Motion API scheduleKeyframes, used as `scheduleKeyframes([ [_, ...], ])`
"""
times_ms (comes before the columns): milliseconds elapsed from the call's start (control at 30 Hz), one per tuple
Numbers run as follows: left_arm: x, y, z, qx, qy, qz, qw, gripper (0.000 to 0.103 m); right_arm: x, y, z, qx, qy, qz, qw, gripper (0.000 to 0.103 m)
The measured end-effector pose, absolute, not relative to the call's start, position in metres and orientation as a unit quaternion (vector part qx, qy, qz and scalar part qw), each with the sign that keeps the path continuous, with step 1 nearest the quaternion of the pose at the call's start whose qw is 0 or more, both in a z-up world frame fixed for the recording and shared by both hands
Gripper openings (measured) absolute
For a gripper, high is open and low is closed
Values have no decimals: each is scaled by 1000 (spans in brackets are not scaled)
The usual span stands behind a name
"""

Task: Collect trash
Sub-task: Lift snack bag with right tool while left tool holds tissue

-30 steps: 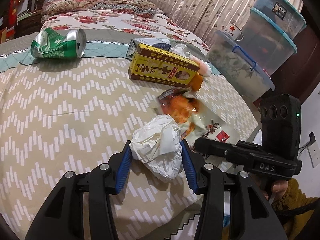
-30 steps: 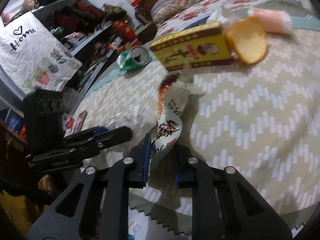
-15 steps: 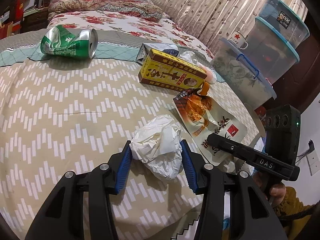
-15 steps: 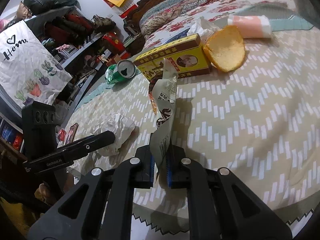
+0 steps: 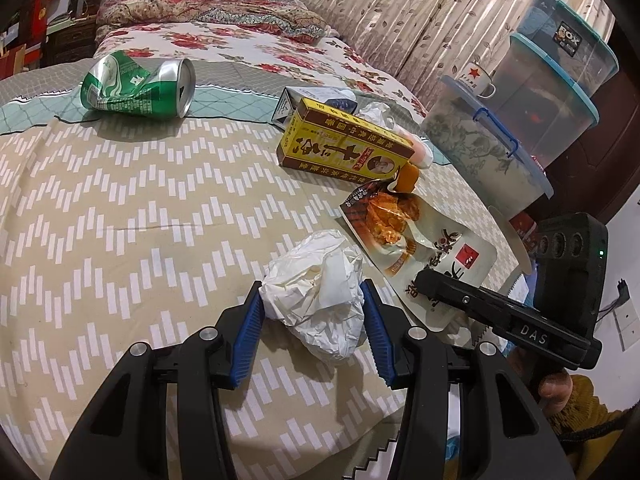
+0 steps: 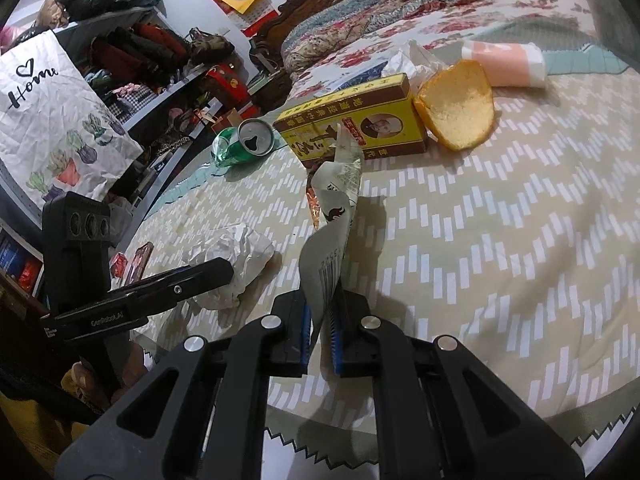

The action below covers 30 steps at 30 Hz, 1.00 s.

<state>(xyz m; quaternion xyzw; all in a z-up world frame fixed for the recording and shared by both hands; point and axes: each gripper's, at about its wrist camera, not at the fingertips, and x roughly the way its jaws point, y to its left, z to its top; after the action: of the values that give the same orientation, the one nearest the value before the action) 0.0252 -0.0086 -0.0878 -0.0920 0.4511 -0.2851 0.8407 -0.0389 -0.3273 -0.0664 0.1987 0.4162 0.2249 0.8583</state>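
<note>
A bed (image 5: pixel 120 216) with a beige zigzag-patterned cover fills both views, scattered with trash. Nearest its far edge lies a crushed green can (image 5: pixel 138 90) on its side. Toward the right edge sits a yellow and brown carton (image 5: pixel 344 148), with a piece of orange peel (image 6: pixel 456 106) and a pink paper cup (image 6: pixel 504 64) just beside it. At the near edge, the left gripper (image 5: pixel 314 312) clasps a crumpled white tissue (image 5: pixel 316 292) between its blue pads, the tissue resting on the cover. Just right of it, the right gripper (image 6: pixel 320 320) is clamped tight on the bottom edge of an empty snack pouch (image 6: pixel 332 216), which stands up from the cover, curling.

To do this step well, both hands should probably lift straight up, keeping the squeeze steady so the thin pouch does not slip out.

No bin or bag for the trash is in view. A small blue box behind the carton is mostly hidden, and the printing on the pouch is too small to read.
</note>
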Motion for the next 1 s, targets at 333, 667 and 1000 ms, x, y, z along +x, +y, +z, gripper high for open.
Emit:
scheduleKeyframes([
  [333, 25, -9, -88, -92, 451, -285, 841, 45, -40, -325, -64, 192, 409, 223, 864, 9],
  [667, 24, -9, -87, -91, 448, -287, 842, 45, -43, -334, -61, 197, 399, 214, 870, 9],
  [1000, 24, -10, -86, -90, 446, -287, 843, 45, -49, -341, -53, 193, 386, 212, 877, 9],
])
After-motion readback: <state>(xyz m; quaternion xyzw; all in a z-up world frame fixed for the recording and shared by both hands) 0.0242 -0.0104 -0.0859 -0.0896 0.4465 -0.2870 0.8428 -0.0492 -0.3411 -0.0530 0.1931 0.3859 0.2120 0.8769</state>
